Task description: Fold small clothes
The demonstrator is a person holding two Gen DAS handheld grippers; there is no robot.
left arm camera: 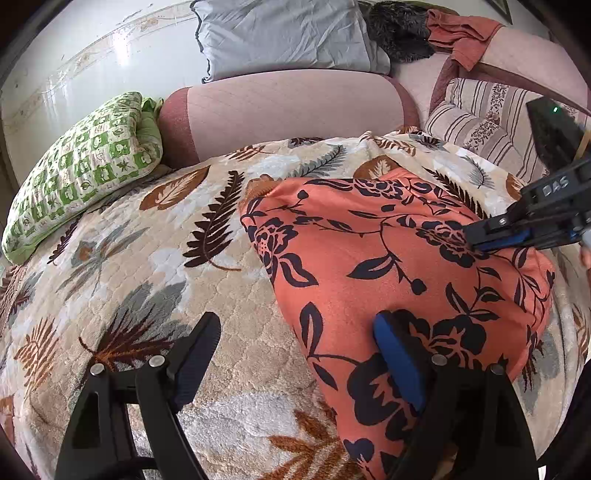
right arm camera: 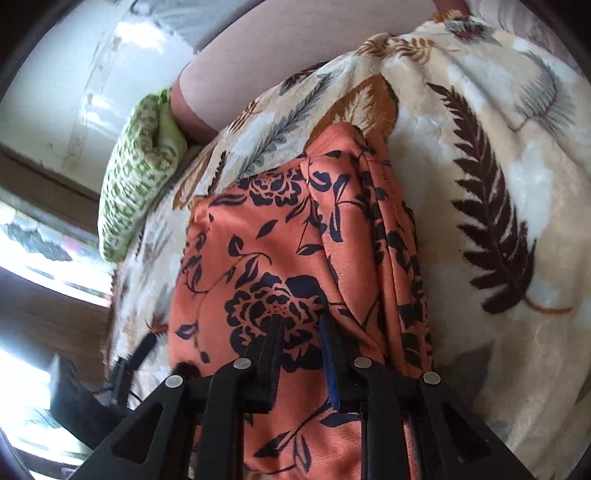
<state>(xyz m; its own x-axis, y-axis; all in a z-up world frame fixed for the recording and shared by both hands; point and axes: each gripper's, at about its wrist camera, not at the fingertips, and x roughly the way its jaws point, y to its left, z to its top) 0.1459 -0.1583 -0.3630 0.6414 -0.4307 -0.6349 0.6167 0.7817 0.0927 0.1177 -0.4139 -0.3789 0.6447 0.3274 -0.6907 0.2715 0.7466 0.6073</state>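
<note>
An orange garment with a dark floral print (left arm camera: 388,258) lies folded on a leaf-patterned blanket (left arm camera: 166,266). My left gripper (left arm camera: 295,354) is open, its right finger over the garment's near edge, its left finger over the blanket. My right gripper (left arm camera: 476,242) comes in from the right and presses on the garment's far right part. In the right wrist view the right gripper (right arm camera: 301,332) stands with its jaws narrowly apart, tips on the garment (right arm camera: 266,258); whether cloth is pinched is unclear.
A green checked pillow (left arm camera: 81,173) lies at the left. A pink sofa back (left arm camera: 288,107) with a grey pillow (left arm camera: 284,33), a striped cushion (left arm camera: 487,125) and a rust cloth (left arm camera: 465,33) stand behind.
</note>
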